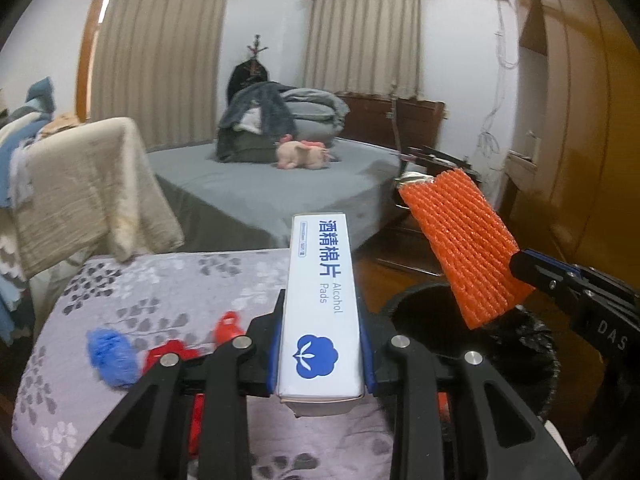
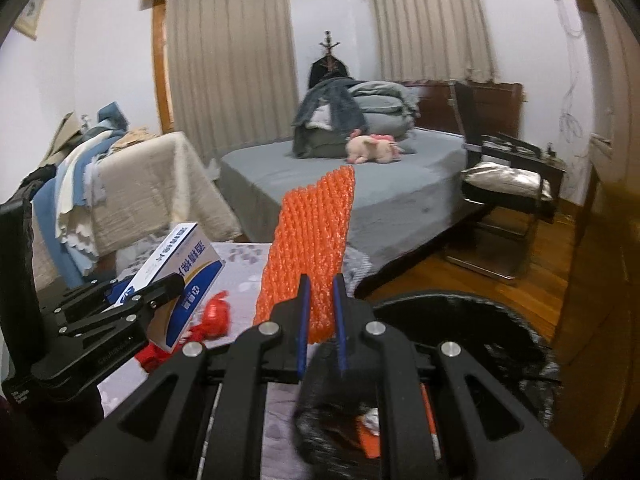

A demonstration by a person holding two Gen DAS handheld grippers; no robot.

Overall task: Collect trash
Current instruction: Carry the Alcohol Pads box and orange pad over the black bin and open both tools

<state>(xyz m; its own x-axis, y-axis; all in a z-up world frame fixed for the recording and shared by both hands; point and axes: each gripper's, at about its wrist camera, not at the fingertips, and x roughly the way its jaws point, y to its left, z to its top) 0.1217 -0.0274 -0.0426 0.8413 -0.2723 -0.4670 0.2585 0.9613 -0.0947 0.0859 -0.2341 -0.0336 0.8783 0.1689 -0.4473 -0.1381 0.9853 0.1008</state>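
Note:
My left gripper [image 1: 322, 344] is shut on a white alcohol pads box [image 1: 320, 300], which sticks forward over the floral tablecloth [image 1: 160, 280]. The right gripper [image 2: 320, 316] is shut on an orange foam net [image 2: 312, 240] that stands up between its blue pads. In the left wrist view the orange foam net [image 1: 460, 248] hangs over the black-lined bin [image 1: 424, 308], with the right gripper [image 1: 524, 268] at the far right. In the right wrist view the left gripper [image 2: 160, 284] holds the box [image 2: 180, 276] at the left, and the bin [image 2: 460, 320] lies below right.
Red scraps [image 1: 228, 328] and a blue scrap [image 1: 112, 356] lie on the tablecloth. A grey bed [image 2: 340, 184] with piled clothes and a pink plush toy [image 2: 372, 148] is behind. A dark chair [image 2: 504, 192] stands on the wooden floor at right; a cloth-covered table [image 1: 88, 192] is at left.

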